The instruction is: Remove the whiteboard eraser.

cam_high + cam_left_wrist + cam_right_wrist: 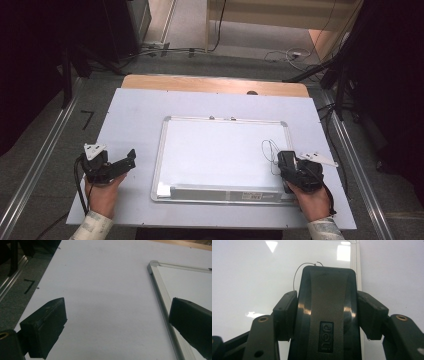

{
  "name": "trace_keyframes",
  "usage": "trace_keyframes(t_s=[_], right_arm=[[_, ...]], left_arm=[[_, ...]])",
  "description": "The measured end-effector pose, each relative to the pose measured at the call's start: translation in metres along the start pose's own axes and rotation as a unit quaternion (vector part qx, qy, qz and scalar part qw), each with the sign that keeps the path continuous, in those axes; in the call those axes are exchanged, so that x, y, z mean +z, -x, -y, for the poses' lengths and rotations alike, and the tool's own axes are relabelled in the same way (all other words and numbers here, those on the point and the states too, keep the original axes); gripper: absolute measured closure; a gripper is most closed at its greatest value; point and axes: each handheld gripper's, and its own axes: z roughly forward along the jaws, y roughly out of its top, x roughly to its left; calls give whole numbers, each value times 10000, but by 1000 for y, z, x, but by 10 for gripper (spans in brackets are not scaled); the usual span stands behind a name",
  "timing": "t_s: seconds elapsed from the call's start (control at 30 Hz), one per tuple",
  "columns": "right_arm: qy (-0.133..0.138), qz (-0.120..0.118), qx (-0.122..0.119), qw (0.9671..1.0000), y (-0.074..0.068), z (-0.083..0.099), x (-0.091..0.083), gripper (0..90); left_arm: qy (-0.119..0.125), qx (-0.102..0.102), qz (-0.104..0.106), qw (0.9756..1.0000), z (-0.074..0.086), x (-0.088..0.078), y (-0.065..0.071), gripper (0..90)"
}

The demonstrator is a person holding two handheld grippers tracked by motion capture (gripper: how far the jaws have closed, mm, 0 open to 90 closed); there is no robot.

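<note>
Right tongs (325,312) clench the eraser (327,305), long axis pointing up the whiteboard (220,150), apparently just below the scribble (270,150); left tongs (131,158) rest released on the counter (135,110).

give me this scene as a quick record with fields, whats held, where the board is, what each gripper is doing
work in hand: wiping a drawn line off the whiteboard
held thing: black eraser, branded deli
right hand-held gripper: shut on the eraser, at the board's right edge
mark: thin black line beside the eraser
left hand-held gripper: open, holding nothing, left of the board frame
surface: pale sheet over a wooden table
</note>
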Motion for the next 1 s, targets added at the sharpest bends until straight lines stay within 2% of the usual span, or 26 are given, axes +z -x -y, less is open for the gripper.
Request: trace_keyframes(t_s=[1.0], right_arm=[[60,-22,-16,10000,1,0,-2,361]], left_arm=[[-64,28,48,10000,0,2,2,19]])
